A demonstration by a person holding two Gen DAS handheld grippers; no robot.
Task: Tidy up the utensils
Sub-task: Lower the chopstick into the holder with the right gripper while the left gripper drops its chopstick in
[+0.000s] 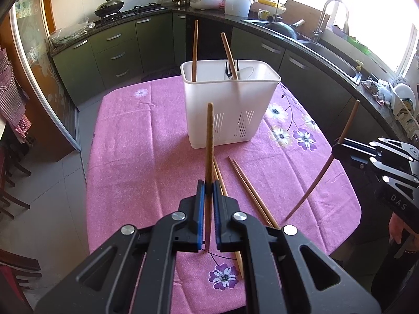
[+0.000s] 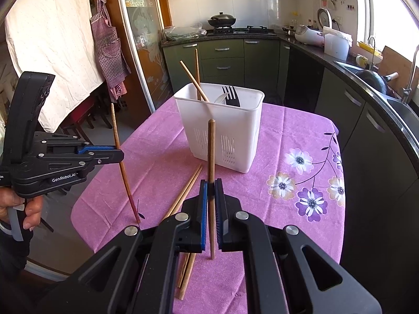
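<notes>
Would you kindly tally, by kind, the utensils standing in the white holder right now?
Chopsticks: 2
Black fork: 1
White spoon: 1
Total: 4 in the white holder

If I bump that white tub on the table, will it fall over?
Probably it would tip easily. The white tub is tall and narrow, and looks like thin, light plastic. The chopsticks poking above its rim may make it top-heavy. On the cloth it may catch rather than slide.

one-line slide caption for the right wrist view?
Right gripper holds a chopstick upright before the white caddy; left gripper grips another.
</notes>
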